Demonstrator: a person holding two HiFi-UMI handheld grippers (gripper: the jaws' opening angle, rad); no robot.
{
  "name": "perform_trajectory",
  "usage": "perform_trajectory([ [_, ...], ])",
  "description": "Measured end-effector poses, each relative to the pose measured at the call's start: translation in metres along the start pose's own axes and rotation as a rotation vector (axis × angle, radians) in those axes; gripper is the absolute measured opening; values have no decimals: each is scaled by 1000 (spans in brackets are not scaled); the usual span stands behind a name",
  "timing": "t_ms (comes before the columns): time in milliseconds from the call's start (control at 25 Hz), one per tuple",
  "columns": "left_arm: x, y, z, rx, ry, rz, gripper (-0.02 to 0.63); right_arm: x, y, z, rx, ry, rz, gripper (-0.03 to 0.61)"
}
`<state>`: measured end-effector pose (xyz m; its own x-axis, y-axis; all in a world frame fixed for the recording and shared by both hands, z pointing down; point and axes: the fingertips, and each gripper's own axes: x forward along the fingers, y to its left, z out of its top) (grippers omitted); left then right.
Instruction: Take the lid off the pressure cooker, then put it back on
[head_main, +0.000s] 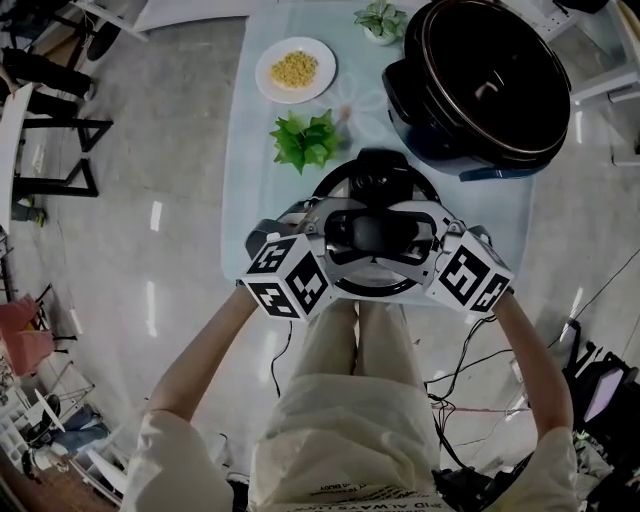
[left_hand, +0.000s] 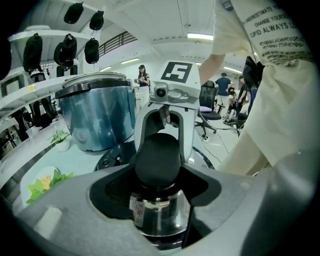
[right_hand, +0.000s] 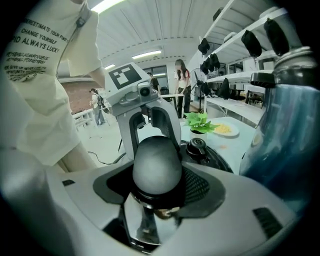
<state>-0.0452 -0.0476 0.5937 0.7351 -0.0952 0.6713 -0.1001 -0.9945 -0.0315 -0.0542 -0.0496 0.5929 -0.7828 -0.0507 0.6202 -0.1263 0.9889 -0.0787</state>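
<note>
My left tongs (head_main: 345, 232) and right tongs (head_main: 412, 232) meet from opposite sides at the black knob (head_main: 372, 232), and both are clamped on it. I judge I hold it this way because the lid (head_main: 380, 287) is broad and heavy, and a one-sided grip would let it tip. The lid sits directly beneath and between the tongs, with its knob cradled in the notch of each pair and its steam valve (right_hand: 197, 146) just past the tips. The pressure cooker (head_main: 490, 85) stands open on the tabletop (head_main: 250, 180), well beyond the tongs and off toward the right pair — so the lid is off and has yet to go back. I cannot tell whether it rests on the tabletop or hangs just above it.
</note>
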Motion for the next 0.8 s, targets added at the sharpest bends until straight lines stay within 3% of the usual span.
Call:
perform_trajectory([
  [280,-3,1,-4,4,67,-31,278,2,0,0,42,73,-11,278],
  [440,-10,0,3,5,72,-50,278,-2,4,6,87,78,-6,278],
  [800,-32,-9,25,59,76,-40,278,-22,15,31,71,77,-48,278],
])
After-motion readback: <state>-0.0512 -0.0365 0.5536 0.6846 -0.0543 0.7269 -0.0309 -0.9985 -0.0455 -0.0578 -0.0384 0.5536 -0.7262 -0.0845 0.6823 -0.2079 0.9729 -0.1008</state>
